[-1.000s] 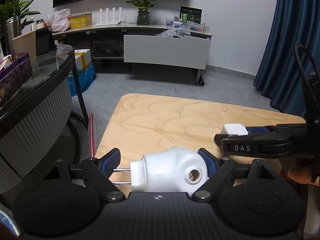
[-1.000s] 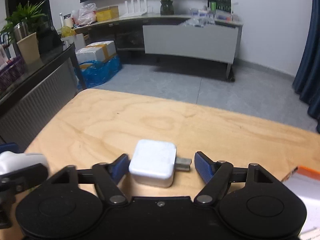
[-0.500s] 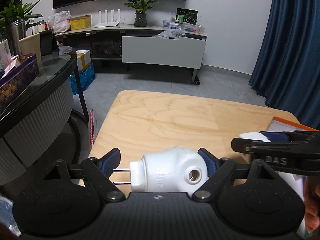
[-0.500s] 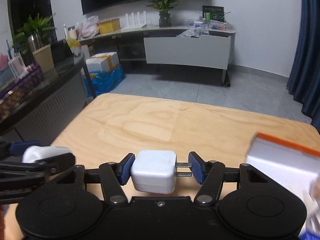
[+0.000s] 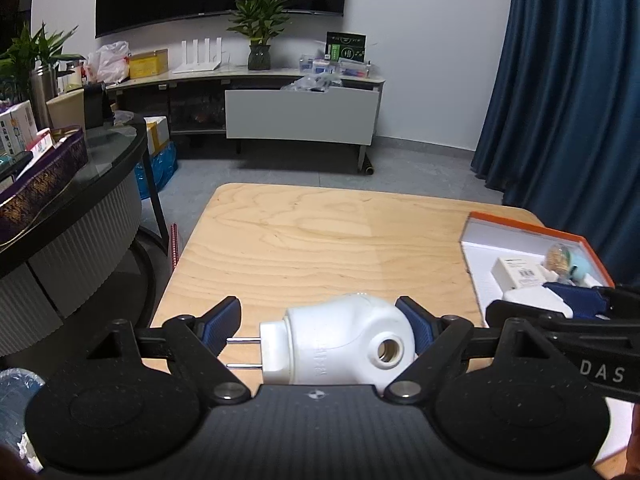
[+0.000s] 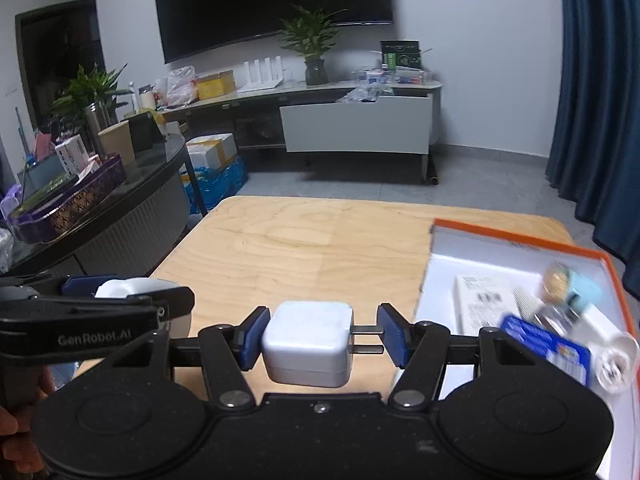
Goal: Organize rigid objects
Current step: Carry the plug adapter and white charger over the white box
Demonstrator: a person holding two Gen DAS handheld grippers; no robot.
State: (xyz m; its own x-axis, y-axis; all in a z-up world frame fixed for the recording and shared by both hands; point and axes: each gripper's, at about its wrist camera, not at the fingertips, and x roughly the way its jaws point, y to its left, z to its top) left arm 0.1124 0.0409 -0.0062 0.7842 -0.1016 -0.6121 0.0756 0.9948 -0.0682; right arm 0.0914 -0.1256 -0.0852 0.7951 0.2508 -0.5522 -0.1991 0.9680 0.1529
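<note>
My left gripper (image 5: 320, 332) is shut on a rounded white plug adapter (image 5: 340, 346), its two prongs touching the left pad and its body against the right pad, above the near edge of the wooden table (image 5: 320, 240). My right gripper (image 6: 320, 338) is shut on a square white charger (image 6: 307, 342), prongs against the right pad, held over the table beside an orange-rimmed white box (image 6: 520, 248). In the left wrist view the right gripper (image 5: 560, 308) carries the charger at the box (image 5: 476, 240). The right wrist view shows the left gripper (image 6: 100, 300) at far left.
The box holds a white labelled carton (image 6: 484, 300), a blue packet (image 6: 548, 348), a pale blue item (image 6: 584, 292) and other small things. A dark round glass-topped table (image 5: 80, 184) with clutter stands left. Blue curtains (image 5: 560, 100) hang right; a TV cabinet (image 5: 300, 116) stands behind.
Both grippers have risen and shifted right with their loads. The orange-rimmed box has come into view at the right, and the right gripper now sits at its near left edge.
</note>
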